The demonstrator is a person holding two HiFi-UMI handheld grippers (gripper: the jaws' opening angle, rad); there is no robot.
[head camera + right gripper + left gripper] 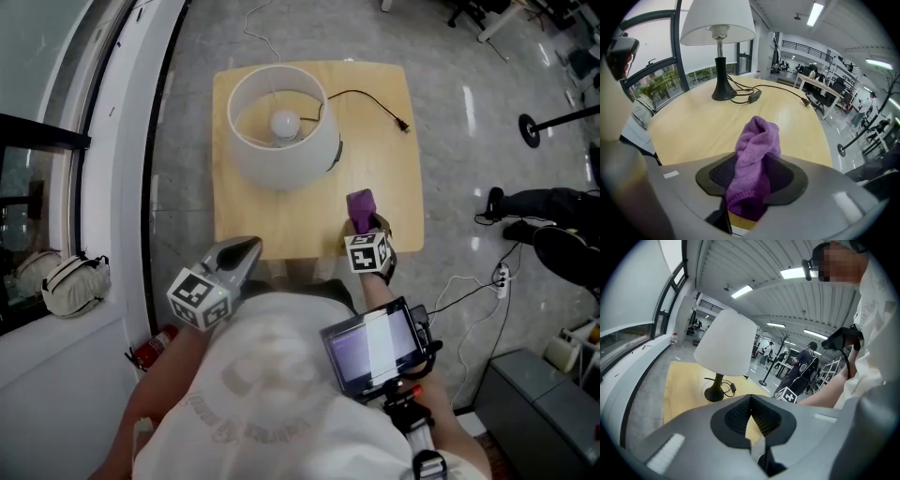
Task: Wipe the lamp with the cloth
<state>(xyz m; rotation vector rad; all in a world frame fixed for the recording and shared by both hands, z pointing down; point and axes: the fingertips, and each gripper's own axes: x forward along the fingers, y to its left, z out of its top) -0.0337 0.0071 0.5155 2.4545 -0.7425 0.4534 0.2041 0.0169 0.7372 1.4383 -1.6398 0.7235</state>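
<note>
**Surface and room.** A square, pale wooden worktop [384, 187] stands on a glossy grey stone floor [469, 150]. A white-framed window wall [112, 187] runs along its left side. The right gripper view shows an open hall with desks and strip lights beyond the worktop.

**Right claw** [364, 228]. It is tilted steeply down at the near edge, toward the near right corner. Its jaws stand wide apart with the crumpled purple terry cloth [361, 206] between them. The cloth's far end lies on the worktop.

**Left claw** [251, 246]. It is held at the near edge, toward the near left corner, and points at the lamp. Its jaws are together with nothing between them.

**Surroundings.**
- The table lamp with a white drum shade and black stem [281, 127] stands in the far left part of the worktop, well apart from both claws.
- Its thin black cord [370, 97] runs across the worktop to a plug [403, 127] near the right edge.
- A dark tablet-like screen [375, 345] sits at the person's chest.
- A beige bag [73, 281] lies by the window.
</note>
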